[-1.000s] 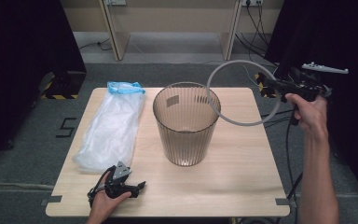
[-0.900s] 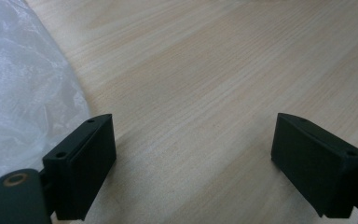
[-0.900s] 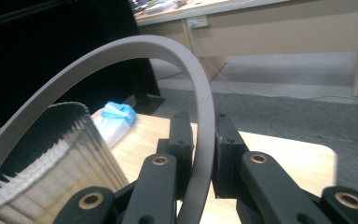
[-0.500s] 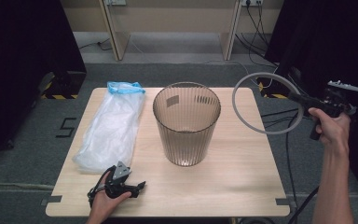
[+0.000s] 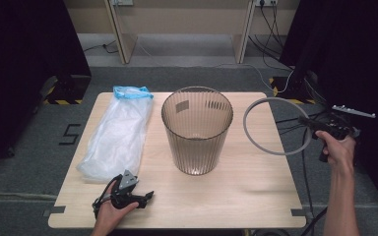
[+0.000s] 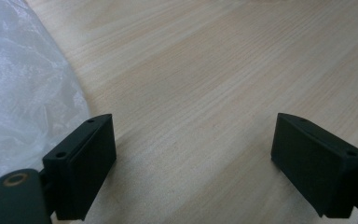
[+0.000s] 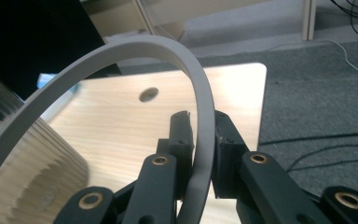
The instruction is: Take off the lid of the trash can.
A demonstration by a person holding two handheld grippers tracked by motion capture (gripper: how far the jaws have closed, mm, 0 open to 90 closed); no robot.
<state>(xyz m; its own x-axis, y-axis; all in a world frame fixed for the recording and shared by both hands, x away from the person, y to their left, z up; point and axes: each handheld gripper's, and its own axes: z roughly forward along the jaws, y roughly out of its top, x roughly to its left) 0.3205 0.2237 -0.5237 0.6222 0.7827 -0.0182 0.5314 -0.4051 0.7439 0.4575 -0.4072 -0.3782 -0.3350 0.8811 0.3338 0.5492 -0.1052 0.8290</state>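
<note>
Holding a thin grey plastic ring (image 5: 275,126) by its rim, the right gripper (image 5: 309,122) has sunk and swung out past the right edge of the light wooden tabletop (image 5: 236,191), away from the ribbed translucent brown bin (image 5: 197,129). Fingers (image 7: 182,135) pinch the band. Left gripper (image 5: 142,197) unmoved, fingers (image 6: 81,163) spread wide, beside the clear plastic bag (image 5: 115,137).
</note>
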